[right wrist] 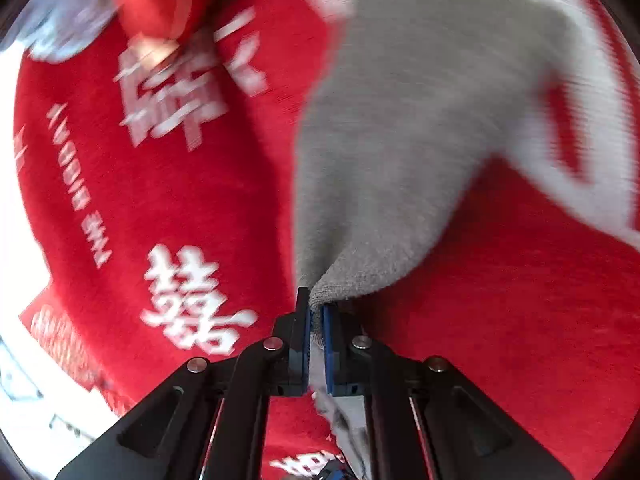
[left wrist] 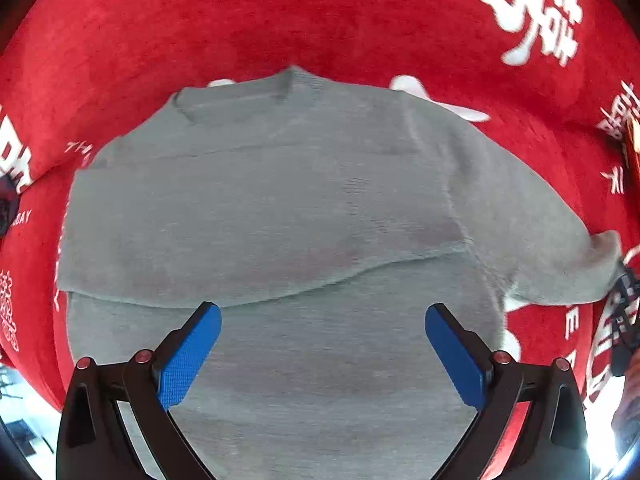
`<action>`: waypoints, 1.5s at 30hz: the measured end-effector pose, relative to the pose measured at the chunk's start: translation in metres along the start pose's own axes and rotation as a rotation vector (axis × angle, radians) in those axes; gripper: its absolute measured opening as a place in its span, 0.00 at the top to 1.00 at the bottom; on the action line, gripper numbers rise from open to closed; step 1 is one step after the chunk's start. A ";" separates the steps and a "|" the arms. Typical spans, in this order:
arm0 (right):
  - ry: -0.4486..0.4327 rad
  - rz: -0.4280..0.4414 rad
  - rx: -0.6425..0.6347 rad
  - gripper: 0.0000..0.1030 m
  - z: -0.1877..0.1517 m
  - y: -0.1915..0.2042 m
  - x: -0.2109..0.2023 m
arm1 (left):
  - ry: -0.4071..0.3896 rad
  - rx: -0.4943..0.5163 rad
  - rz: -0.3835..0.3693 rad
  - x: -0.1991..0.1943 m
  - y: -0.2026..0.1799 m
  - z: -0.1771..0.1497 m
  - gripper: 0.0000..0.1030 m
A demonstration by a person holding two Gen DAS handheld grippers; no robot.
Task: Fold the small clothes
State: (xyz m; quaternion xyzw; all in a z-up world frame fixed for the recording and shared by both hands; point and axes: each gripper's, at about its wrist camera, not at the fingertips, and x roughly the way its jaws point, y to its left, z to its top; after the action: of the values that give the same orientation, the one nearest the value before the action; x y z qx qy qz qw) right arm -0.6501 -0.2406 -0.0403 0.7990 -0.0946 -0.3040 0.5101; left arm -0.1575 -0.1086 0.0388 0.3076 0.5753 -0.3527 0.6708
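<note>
A grey knitted sweater [left wrist: 280, 208] lies spread on a red cloth [left wrist: 280, 12] printed with white characters. In the left wrist view its neckline sits at the far edge, and one sleeve is folded across the body, its edge running as a seam line from left to right.

Left gripper [left wrist: 323, 316]: it hangs over the sweater's near part, pointing down at it. The jaws stand wide apart, with the blue pads [left wrist: 188, 356] on either side of bare grey knit. Nothing lies between them but the garment's surface below; whether the tips touch the fabric cannot be determined.

At the right of the same view the other sleeve [left wrist: 560, 256] stretches out toward the frame edge, where a dark object meets its cuff; that object is cut off and unreadable.

Right gripper [right wrist: 316, 312]: the jaws are together, clamped on the sleeve end. Grey knit bunches into the narrow gap between the pads and a little emerges behind them. The sleeve runs up and away from the grip toward the sweater's body.

The right wrist view is heavily motion-blurred. The upper left corner shows red and pale shapes that cannot be identified.
</note>
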 end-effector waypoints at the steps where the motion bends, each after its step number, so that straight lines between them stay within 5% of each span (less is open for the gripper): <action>1: 0.023 0.028 -0.030 0.94 -0.003 0.010 0.004 | -0.004 -0.008 0.007 0.000 0.006 0.000 0.01; 7: 0.231 0.100 -0.308 0.94 -0.049 0.094 0.056 | -0.025 -0.040 -0.005 0.000 0.040 0.002 0.01; 11: 0.420 0.047 -0.564 0.94 -0.121 0.141 0.113 | -0.050 -0.045 0.004 -0.003 0.069 0.003 0.01; 18: 0.733 -0.273 -0.948 0.94 -0.278 0.122 0.233 | -0.066 -0.060 0.028 0.000 0.134 0.005 0.01; 22: 0.703 -0.557 -0.998 0.89 -0.314 0.078 0.273 | -0.060 -0.080 0.002 0.007 0.169 0.005 0.01; 29: 0.514 -0.484 -0.773 0.75 -0.298 0.082 0.279 | -0.065 -0.103 -0.183 0.010 0.211 0.006 0.01; 32: 0.583 -0.417 -0.822 0.77 -0.316 0.096 0.304 | -0.053 -0.141 -0.350 0.015 0.224 0.012 0.01; 35: 0.752 -0.355 -0.921 0.77 -0.361 0.096 0.320 | -0.016 -0.211 -0.536 0.028 0.237 0.016 0.01; 38: 0.863 -0.393 -1.043 0.75 -0.396 0.086 0.321 | 0.028 -0.280 -0.681 0.044 0.241 0.016 0.01; 42: 0.970 -0.503 -1.181 0.75 -0.430 0.060 0.318 | 0.074 -0.326 -0.721 0.062 0.237 0.015 0.01; 45: 0.971 -0.521 -1.180 0.75 -0.432 0.055 0.308 | 0.066 -0.306 -0.699 0.062 0.229 0.020 0.01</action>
State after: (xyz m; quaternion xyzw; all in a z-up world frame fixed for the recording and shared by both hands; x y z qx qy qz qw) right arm -0.1439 -0.0809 0.0150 0.4374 0.5029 -0.0321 0.7448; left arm 0.0481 -0.0036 -0.0184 0.0001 0.7127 -0.4601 0.5295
